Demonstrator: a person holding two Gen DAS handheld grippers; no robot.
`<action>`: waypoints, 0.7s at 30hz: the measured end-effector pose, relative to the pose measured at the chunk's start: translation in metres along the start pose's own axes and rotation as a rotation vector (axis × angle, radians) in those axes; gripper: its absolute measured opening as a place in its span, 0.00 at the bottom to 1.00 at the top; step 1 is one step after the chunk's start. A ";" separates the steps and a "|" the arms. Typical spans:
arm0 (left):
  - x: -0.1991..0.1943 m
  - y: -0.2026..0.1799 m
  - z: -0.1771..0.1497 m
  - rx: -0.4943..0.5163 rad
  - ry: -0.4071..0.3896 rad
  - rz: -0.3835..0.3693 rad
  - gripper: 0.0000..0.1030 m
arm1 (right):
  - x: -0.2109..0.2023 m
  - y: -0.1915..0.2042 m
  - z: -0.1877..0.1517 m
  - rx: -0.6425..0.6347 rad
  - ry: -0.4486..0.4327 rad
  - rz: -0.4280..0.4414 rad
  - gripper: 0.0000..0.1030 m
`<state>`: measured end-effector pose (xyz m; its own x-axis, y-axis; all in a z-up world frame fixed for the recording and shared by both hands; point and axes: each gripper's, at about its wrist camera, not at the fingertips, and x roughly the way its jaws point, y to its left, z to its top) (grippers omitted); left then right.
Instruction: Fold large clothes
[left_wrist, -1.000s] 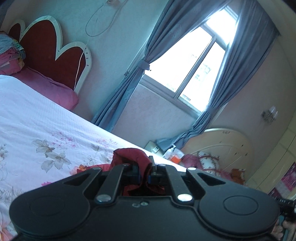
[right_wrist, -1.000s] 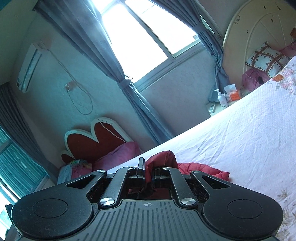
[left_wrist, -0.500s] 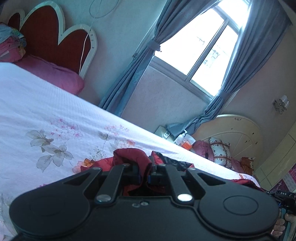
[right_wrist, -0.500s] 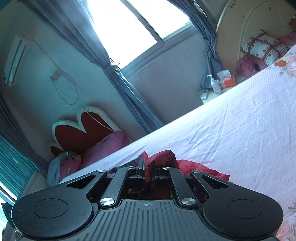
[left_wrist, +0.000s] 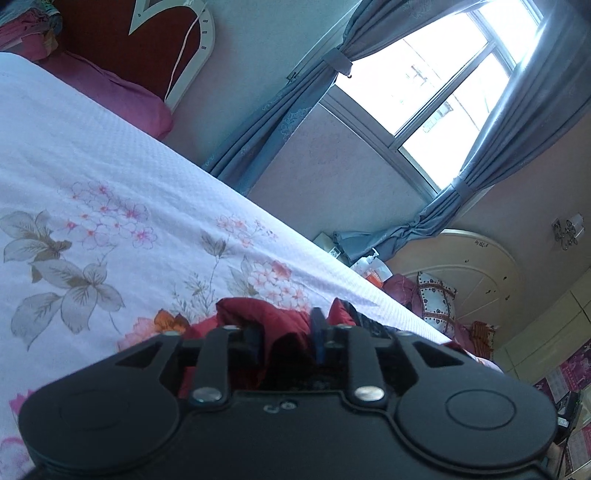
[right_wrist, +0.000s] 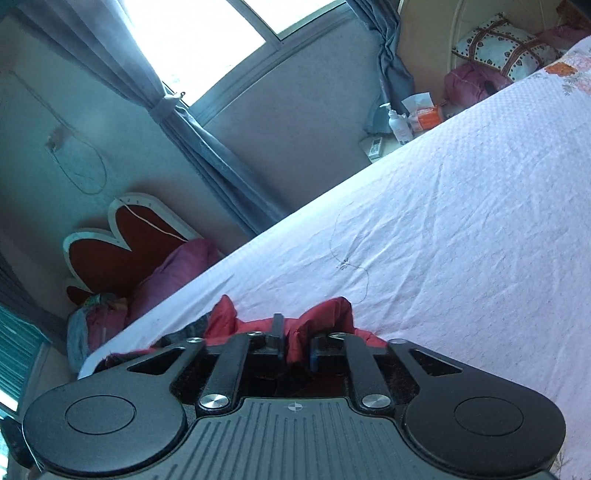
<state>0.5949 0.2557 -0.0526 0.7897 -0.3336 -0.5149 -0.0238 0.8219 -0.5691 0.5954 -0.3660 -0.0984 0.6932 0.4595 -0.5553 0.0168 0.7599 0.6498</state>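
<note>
On the bed, a white quilted bedspread (left_wrist: 110, 147) printed with pink and grey flowers carries the work. To the left, against the wall, stands a dark red heart-shaped headboard with a white border (left_wrist: 110, 40), a magenta pillow (left_wrist: 122, 96) lying at its foot.

The left hand-held gripper (left_wrist: 286, 341) sits low over the bedspread, its jaws drawn in on a bunched fold of a crumpled red fabric garment (left_wrist: 273, 314). Cloth rises between the fingers and spills out above them, so the gripper is grasping the garment. A darker lining or trim shows just right of the fingers; its nature cannot be determined.

The right hand-held gripper (right_wrist: 295, 345) is likewise clenched on the same red garment (right_wrist: 328, 314), a ridge of cloth standing up between its fingers. More red fabric lies flat to its left, running toward the near edge of the bed, where a grey-dark part shows.

Judgement: the two grips at separate points, both kept close to the bed, suggest the garment is being carried or spread across the mattress for a fold. Holding by pinched ridges keeps the slack cloth under control. The garment appears soft, lightly padded and heavily rumpled; no tidy fold is visible, so the task looks to be at an early stage.

Beyond the bed, blue-grey tied curtains (left_wrist: 295, 110) frame a bright window (left_wrist: 424, 85).
</note>
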 end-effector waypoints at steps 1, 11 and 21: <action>-0.001 0.000 0.001 0.006 -0.008 0.008 0.72 | 0.000 0.003 -0.002 -0.022 -0.015 -0.019 0.54; 0.014 0.002 -0.001 0.140 0.079 0.103 0.77 | 0.011 0.005 -0.012 -0.137 -0.011 -0.066 0.85; 0.031 -0.023 -0.007 0.344 0.109 0.197 0.14 | 0.038 0.008 -0.027 -0.271 0.055 -0.228 0.10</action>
<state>0.6155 0.2234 -0.0601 0.7204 -0.1862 -0.6681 0.0529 0.9752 -0.2148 0.6023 -0.3295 -0.1287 0.6534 0.2823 -0.7024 -0.0299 0.9368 0.3486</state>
